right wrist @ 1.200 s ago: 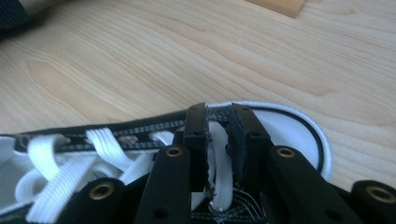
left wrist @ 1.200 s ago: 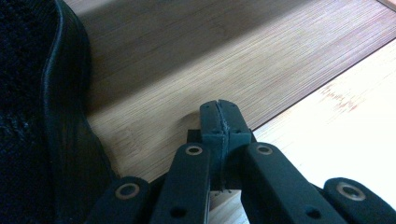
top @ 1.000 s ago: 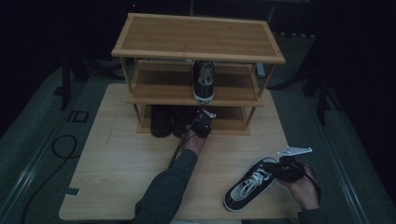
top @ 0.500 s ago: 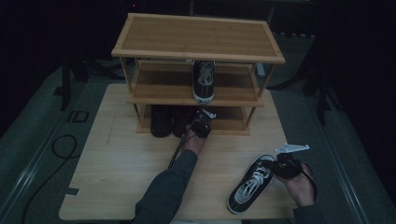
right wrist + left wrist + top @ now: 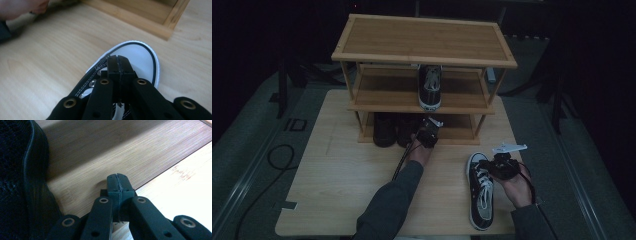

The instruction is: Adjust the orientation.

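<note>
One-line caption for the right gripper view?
Right gripper, jaws shut, above a black sneaker's white toe cap on the table.

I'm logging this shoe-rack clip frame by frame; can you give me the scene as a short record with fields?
setting: wooden table with a bamboo shoe rack
middle shelf: one sneaker
bottom shelf: dark shoes
left gripper: shut, empty, at the bottom shelf
right gripper: shut, over the laces of the black-and-white sneaker on the table

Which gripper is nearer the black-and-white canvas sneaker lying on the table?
Right. The right gripper sits over the black-and-white canvas sneaker, near its laces; the left gripper is apart from it, at the bamboo shoe rack's bottom shelf.
</note>
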A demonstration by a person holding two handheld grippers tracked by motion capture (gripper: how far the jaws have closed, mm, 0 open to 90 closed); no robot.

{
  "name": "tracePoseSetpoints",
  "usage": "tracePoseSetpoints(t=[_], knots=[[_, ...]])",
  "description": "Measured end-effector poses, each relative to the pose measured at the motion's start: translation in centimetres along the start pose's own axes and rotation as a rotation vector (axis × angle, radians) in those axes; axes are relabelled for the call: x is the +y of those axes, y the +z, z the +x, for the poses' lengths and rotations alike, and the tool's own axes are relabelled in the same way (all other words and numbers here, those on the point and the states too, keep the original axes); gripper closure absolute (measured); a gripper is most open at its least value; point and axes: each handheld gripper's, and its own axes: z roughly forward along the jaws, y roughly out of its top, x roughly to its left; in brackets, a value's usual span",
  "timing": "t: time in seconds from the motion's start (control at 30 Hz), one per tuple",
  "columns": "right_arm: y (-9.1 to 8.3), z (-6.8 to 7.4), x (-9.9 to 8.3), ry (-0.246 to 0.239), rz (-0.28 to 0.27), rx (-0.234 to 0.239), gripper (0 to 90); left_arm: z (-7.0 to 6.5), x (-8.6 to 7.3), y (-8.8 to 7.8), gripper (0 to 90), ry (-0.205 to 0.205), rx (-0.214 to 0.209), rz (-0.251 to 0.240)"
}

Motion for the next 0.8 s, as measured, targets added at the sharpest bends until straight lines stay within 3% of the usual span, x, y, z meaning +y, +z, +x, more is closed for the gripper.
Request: tracePoseSetpoints(t=[0.53,0.63,0.8], knots=[[3.4,-0.5,5.2,-0.063,-0.032,0.027,90.0,0.0,0.0,0.0,90.0,0.001,-0.002,-0.001],[4.1,-0.2,6.2,-0.094,-0.030,0.019,90.0,0.0,0.0,0.0,90.0,0.000,-0.002,-0.002],[5.2,0.3,7.2,-0.112,-0.027,0.046,90.0,0.0,0.0,0.0,90.0,-0.002,-0.001,-0.001]])
